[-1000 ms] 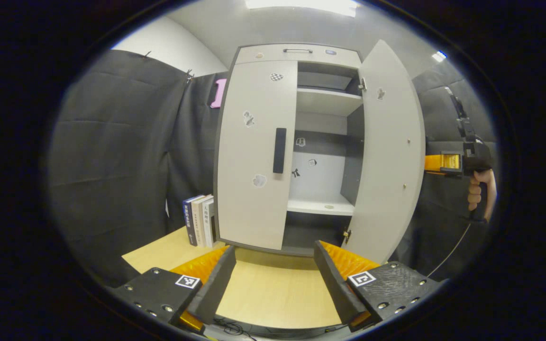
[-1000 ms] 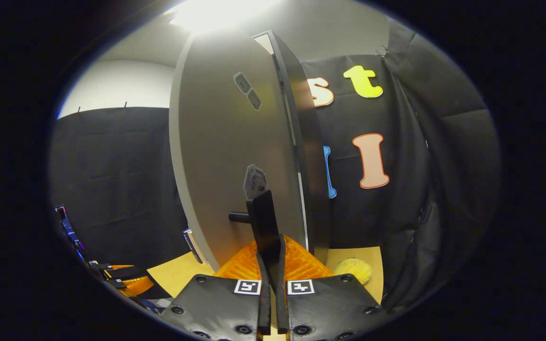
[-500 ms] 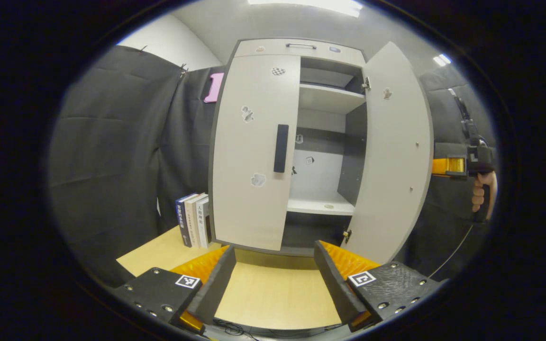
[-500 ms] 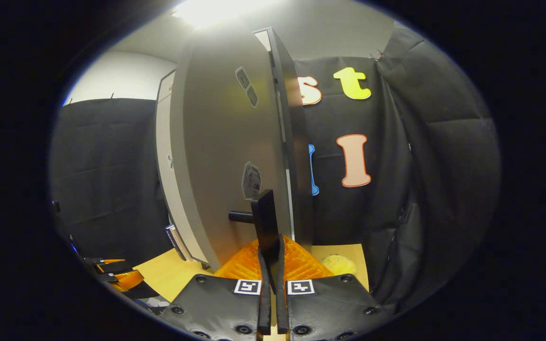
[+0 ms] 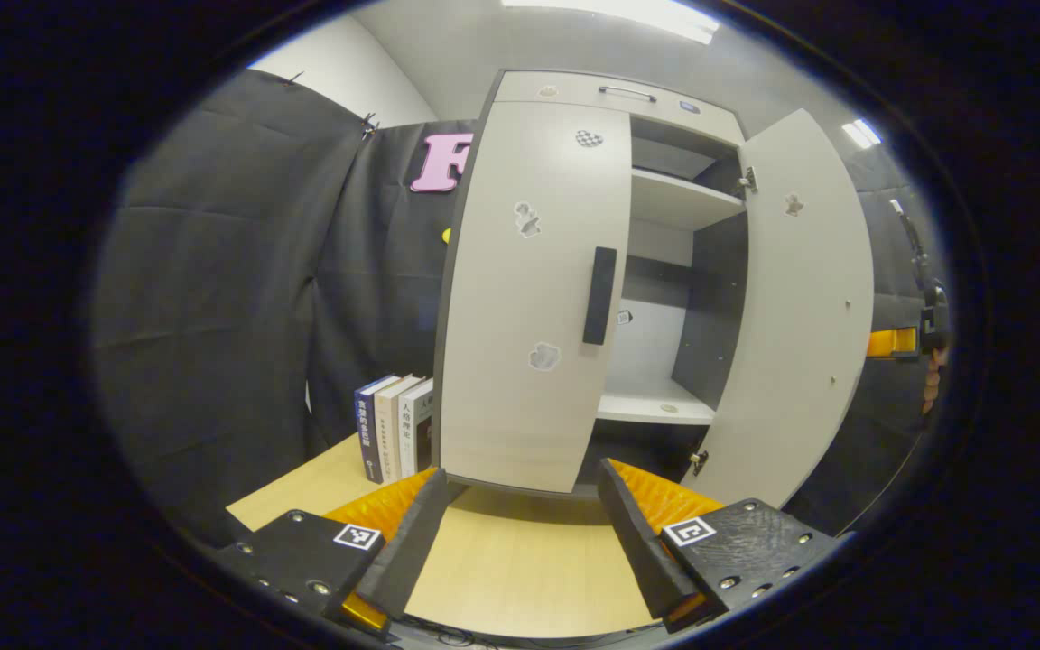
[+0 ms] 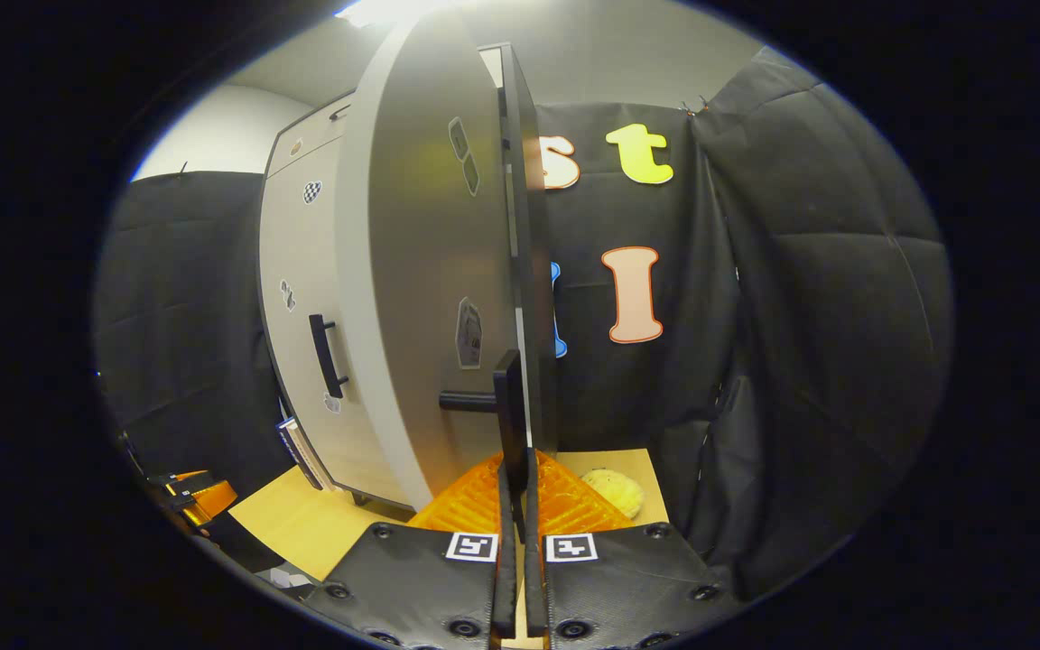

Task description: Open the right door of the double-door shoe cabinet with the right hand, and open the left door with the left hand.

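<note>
While the right gripper (image 6: 515,524) stayed clamped on the right door's handle (image 6: 508,406), the right door (image 5: 800,316) swung wider than a second ago, exposing the shelves. Left gripper (image 5: 520,533) hung wide open, now nearer the still-closed left door (image 5: 529,298); its handle (image 5: 599,295) comes next.

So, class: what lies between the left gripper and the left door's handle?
In the left gripper view, only bare tabletop and air lie between the open left gripper and the handle on the closed left door.
</note>
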Available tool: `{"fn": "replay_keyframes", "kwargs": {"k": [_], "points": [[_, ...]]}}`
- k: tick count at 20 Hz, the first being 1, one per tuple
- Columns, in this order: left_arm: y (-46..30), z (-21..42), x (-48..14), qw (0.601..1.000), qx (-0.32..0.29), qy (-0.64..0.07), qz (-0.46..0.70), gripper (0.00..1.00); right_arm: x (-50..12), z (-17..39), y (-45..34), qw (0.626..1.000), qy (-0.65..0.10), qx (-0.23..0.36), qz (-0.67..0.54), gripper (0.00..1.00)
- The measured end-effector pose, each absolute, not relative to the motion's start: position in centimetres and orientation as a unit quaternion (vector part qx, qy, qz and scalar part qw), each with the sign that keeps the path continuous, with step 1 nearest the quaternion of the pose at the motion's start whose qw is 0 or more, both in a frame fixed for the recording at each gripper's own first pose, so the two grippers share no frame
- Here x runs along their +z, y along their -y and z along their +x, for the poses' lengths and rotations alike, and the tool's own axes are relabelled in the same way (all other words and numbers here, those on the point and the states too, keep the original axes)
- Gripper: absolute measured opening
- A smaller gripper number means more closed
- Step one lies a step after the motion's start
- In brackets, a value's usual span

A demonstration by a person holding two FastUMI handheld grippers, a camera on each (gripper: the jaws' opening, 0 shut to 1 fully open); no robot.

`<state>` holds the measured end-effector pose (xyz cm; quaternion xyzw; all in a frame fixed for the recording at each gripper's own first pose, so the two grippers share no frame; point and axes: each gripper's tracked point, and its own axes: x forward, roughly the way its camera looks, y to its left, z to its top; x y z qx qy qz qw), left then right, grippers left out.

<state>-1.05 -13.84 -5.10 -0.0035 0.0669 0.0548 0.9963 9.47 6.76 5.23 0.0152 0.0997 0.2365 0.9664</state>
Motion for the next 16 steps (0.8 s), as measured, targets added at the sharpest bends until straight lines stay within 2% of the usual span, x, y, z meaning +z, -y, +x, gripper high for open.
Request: {"fn": "replay_keyframes", "kwargs": {"k": [4,5,6,7,8,11,13,16], "points": [[11.4,0.5,-5.1,0.997,0.036,-0.069,-0.007,0.97,4.9,7.0,-5.9,0.968,-0.118,0.214,0.058,0.04],[11.1,0.9,-4.9,0.997,0.030,-0.066,-0.006,0.99,5.0,6.7,-5.5,0.969,-0.116,0.206,0.066,0.00],[10.7,1.3,-4.5,0.998,0.021,-0.062,-0.004,0.97,4.9,6.3,-4.9,0.971,-0.116,0.194,0.071,0.00],[10.6,1.9,-4.0,0.998,0.009,-0.060,-0.002,0.97,4.8,5.8,-4.3,0.972,-0.120,0.183,0.081,0.07],[10.5,2.4,-3.6,0.998,-0.002,-0.056,-0.001,0.99,5.1,5.3,-3.5,0.974,-0.119,0.172,0.093,0.02],[10.9,4.3,-1.8,0.998,-0.039,-0.041,0.005,0.97,5.8,4.0,-0.5,0.982,-0.104,0.121,0.103,0.00],[11.5,5.6,-0.5,0.998,-0.053,-0.031,0.010,0.99,5.7,3.6,1.4,0.985,-0.104,0.093,0.099,0.02],[13.2,8.1,1.7,0.998,-0.068,-0.014,0.010,0.99,5.8,4.1,3.6,0.989,-0.100,0.062,0.092,0.00]]}}
